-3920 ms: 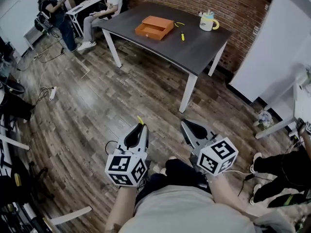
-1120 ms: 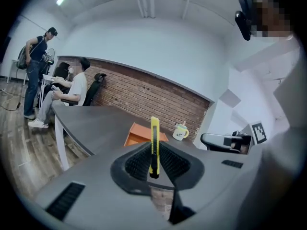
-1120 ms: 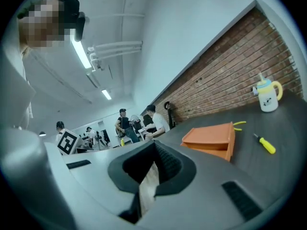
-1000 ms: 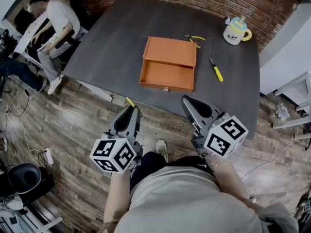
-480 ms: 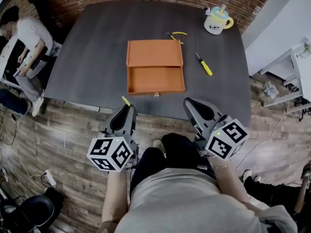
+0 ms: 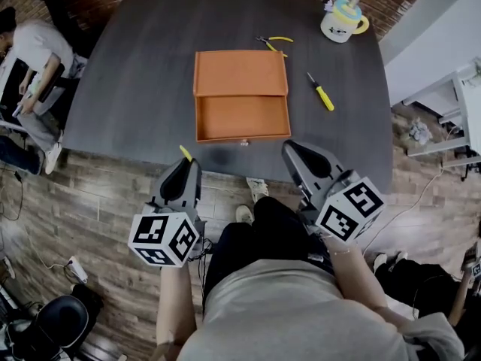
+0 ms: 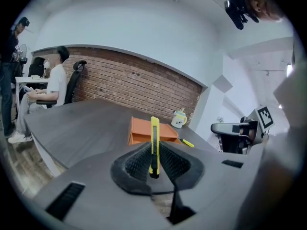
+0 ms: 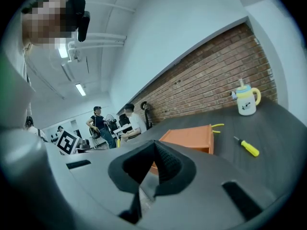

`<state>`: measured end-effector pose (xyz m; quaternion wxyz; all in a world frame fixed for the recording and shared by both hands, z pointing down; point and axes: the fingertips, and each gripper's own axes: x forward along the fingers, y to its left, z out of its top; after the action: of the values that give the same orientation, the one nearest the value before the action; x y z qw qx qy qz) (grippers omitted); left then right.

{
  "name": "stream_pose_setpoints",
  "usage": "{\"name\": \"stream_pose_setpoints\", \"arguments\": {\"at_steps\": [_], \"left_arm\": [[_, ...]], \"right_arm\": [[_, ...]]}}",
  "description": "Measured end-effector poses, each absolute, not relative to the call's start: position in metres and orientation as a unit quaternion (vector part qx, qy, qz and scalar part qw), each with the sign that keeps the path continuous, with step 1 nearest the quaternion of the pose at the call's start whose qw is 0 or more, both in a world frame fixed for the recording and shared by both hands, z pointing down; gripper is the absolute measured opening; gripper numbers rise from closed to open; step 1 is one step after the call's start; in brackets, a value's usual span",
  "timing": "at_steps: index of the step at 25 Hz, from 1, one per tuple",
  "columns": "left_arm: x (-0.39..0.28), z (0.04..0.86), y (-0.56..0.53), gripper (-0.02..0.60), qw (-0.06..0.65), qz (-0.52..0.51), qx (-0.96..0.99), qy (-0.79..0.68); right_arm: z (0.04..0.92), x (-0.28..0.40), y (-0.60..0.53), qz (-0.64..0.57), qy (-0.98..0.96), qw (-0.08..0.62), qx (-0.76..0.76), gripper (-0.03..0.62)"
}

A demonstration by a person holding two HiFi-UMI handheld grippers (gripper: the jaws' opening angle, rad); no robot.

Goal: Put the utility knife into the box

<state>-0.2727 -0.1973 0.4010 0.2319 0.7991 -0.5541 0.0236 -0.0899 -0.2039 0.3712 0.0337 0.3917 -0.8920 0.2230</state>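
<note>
With the table [image 6: 135, 59] reached, the box [image 6: 242, 96] now sits just ahead of the left gripper [image 6: 183, 167], whose fingers [image 7: 135, 164] are clamped on the utility knife [image 7: 154, 143], so placing can begin. The right gripper [image 8: 154, 148] has its fingers pressed together, empty.

Smooth plastic utility knife [image 7: 154, 143]; matt table [image 6: 135, 74]

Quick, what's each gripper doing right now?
Left gripper: closed on the utility knife.
Right gripper: closed, holding nothing.

Office rm: brick wall [image 7: 134, 87], desk [image 7: 26, 80] w/ seated person [image 7: 53, 87], swivel chair [image 7: 76, 73].
</note>
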Motion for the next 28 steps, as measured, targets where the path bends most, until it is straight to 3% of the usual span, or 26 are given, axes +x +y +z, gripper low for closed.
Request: {"name": "stream_pose_setpoints", "arguments": {"at_steps": [15, 28], "left_arm": [[-0.231, 0.372, -0.29, 0.063, 0.15, 0.102, 0.849, -0.497], [-0.183, 0.421, -0.329, 0.063, 0.038, 0.337, 0.864, -0.373]], "right_arm": [[0.367, -0.053, -0.291, 0.221, -0.884, -0.007, 0.412, 0.006], [0.388, -0.042, -0.325, 0.246, -0.881, -0.001, 0.405, 0.006]]}}
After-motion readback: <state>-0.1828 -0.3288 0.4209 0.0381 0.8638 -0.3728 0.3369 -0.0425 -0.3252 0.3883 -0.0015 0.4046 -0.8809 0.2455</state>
